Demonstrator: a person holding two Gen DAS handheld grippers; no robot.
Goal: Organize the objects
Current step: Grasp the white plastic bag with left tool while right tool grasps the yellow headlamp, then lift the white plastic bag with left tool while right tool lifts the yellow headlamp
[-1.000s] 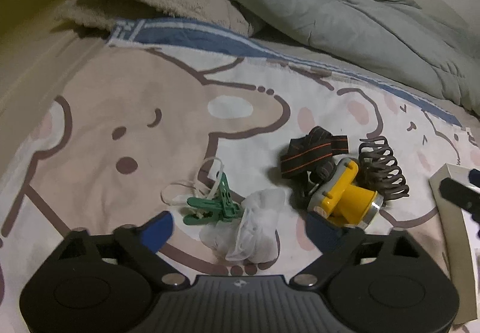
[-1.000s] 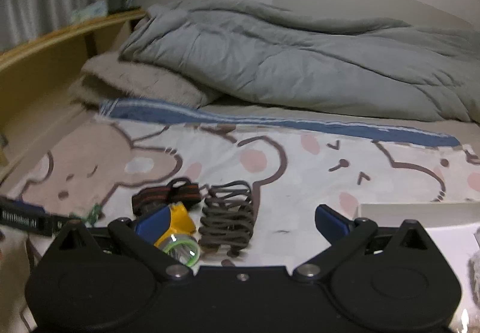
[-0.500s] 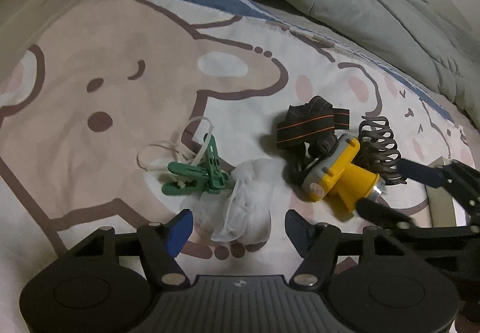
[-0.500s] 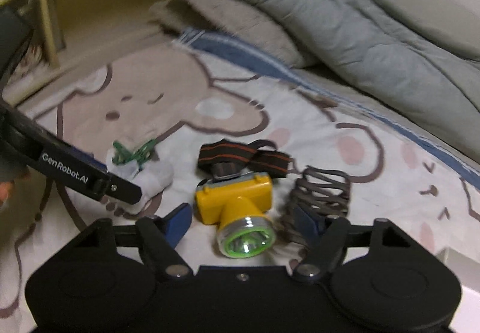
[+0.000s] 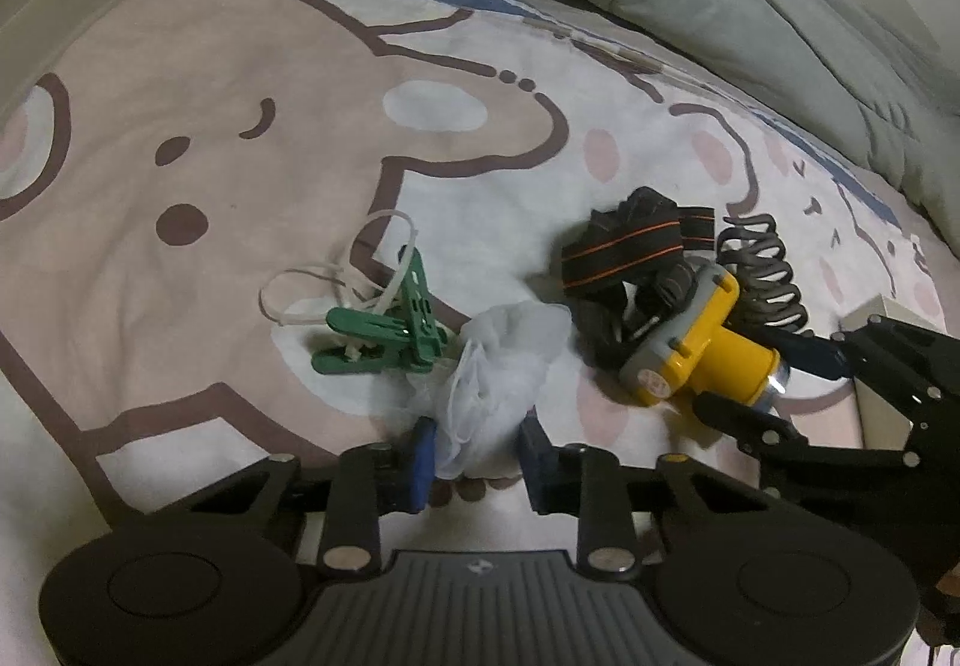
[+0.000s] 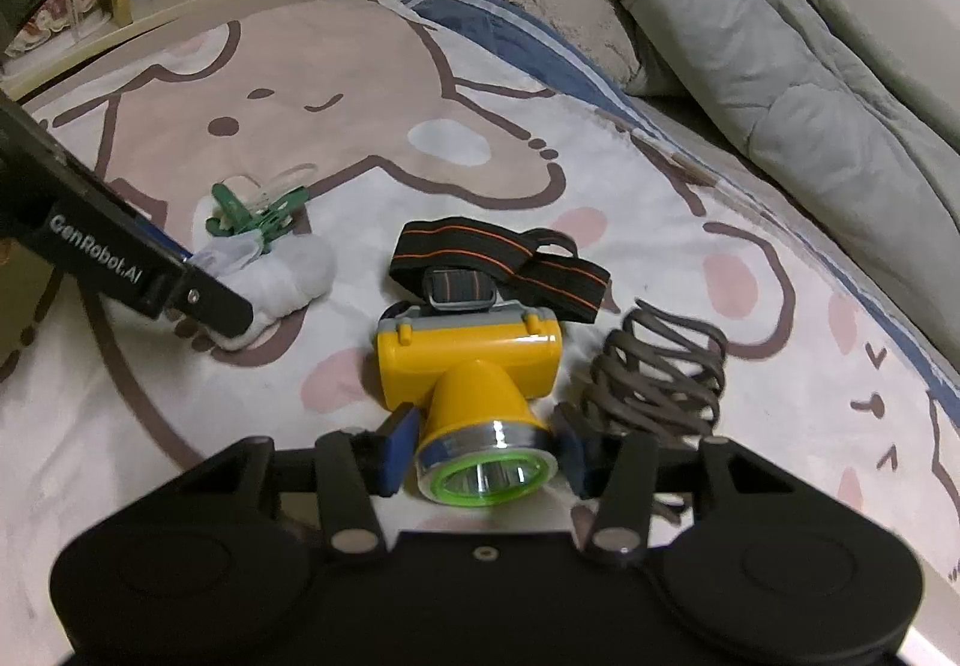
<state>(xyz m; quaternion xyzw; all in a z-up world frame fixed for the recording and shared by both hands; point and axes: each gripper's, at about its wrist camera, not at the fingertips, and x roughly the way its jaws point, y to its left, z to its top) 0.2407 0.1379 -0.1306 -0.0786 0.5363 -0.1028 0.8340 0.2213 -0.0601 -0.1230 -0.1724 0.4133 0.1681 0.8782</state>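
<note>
Left wrist view. My left gripper [image 5: 474, 453]: jaws have just been closing and now pinch the white mesh pouf [image 5: 498, 360] at its near end, where the soft netting bunches enough to hold. The pouf lies on the cartoon-print bedsheet [image 5: 240, 84], touching the green clothes peg [image 5: 384, 333], which has pale cord [image 5: 336, 276] looped through it. I judge the low grip keeps the peg out of the pinch. To the right, the yellow headlamp [image 5: 702, 351] on its black-and-orange strap [image 5: 630, 246]; dark coiled cord [image 5: 762, 276] just beyond. My right gripper [image 5: 780, 384] reaches in from the right edge, straddling the lamp's lens end.

Right wrist view. My right gripper [image 6: 486, 450]: jaws have just been closing, blue pads against either side of the headlamp's [image 6: 474, 366] narrow cone behind the lens — the slimmest part, hence chosen. Whether they press firmly I cannot tell. The coiled cord [image 6: 660, 372] lies beside the right finger, clear of the grip. Left gripper's arm [image 6: 120, 258] sits on the pouf [image 6: 282, 270]. Both items rest on the sheet, unlifted.
</note>
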